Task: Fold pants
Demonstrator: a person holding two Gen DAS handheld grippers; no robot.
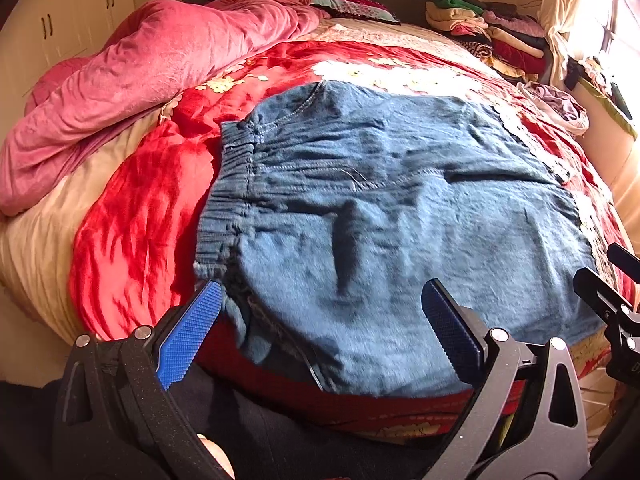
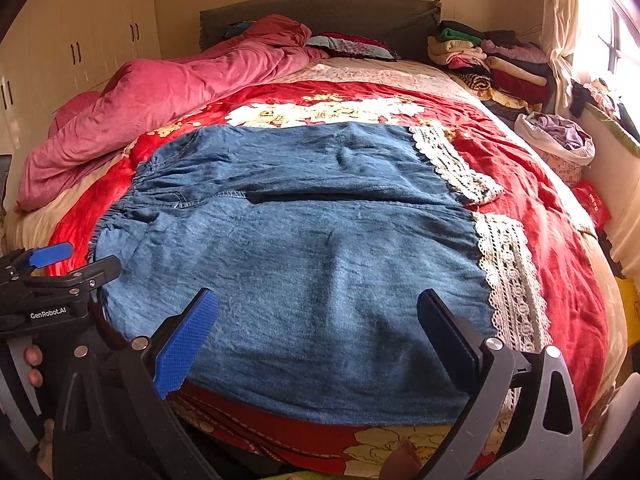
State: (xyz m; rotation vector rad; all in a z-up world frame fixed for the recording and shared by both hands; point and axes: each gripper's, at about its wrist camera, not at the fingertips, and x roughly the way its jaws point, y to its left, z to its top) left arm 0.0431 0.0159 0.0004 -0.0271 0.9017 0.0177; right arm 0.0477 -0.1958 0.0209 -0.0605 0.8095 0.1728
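Note:
Blue denim pants (image 2: 304,240) with lace-trimmed cuffs (image 2: 508,276) lie spread flat across the red floral blanket (image 2: 552,216), elastic waistband (image 1: 224,208) to the left and legs to the right. My left gripper (image 1: 320,308) hovers open over the near waist corner of the pants (image 1: 380,220), nothing between its blue pads. My right gripper (image 2: 318,316) is open above the near leg's lower edge, holding nothing. In the right wrist view the left gripper (image 2: 76,264) shows at the far left with a hand under it; the right gripper's tip (image 1: 608,292) shows at the right of the left wrist view.
A crumpled pink quilt (image 2: 160,96) lies along the far left of the bed. Stacks of folded clothes (image 2: 492,60) sit at the headboard's right, and a bag of clothes (image 2: 556,140) near the window side. Cupboards (image 2: 80,40) line the left wall.

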